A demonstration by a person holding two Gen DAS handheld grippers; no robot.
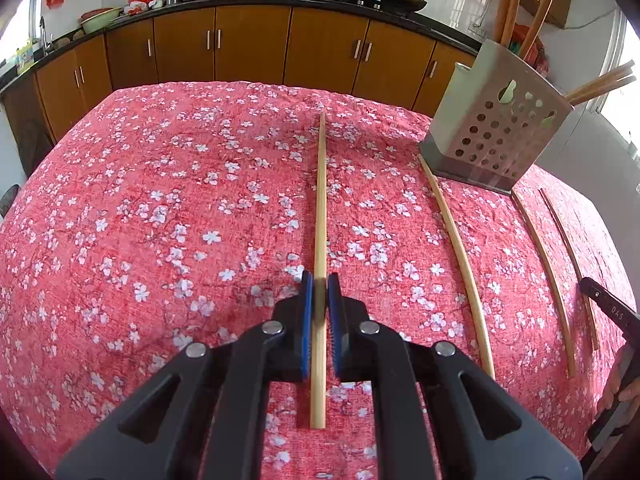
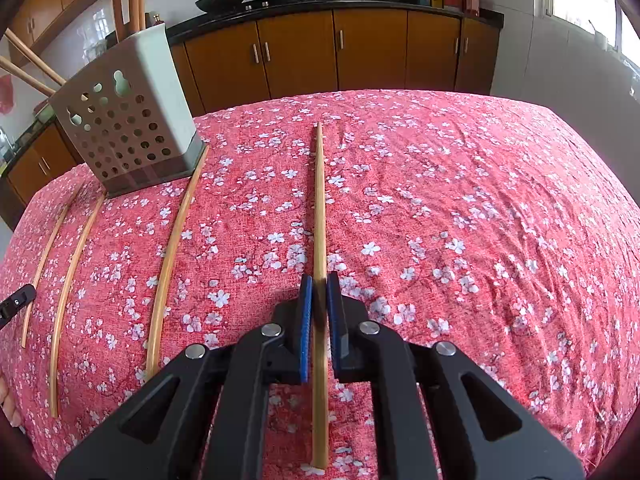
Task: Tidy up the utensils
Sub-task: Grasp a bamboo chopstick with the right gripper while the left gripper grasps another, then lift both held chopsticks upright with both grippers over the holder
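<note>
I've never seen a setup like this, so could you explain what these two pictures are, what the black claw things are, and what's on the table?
There is no robot here: a person holds a clamp-like tool in each hand, and each tool carries a wide-angle camera that looks along its two fingers. One picture comes from the left tool's camera, the other from the right one's.

The left hand-held gripper is shut on one chopstick. The right hand-held gripper is shut on another chopstick.

The table is covered with a red flowered cloth. Two loose chopsticks lie on it between the held ones. A perforated metal utensil holder stands at their far ends, with some sticks already in it. Kitchen cabinets are behind.
</note>
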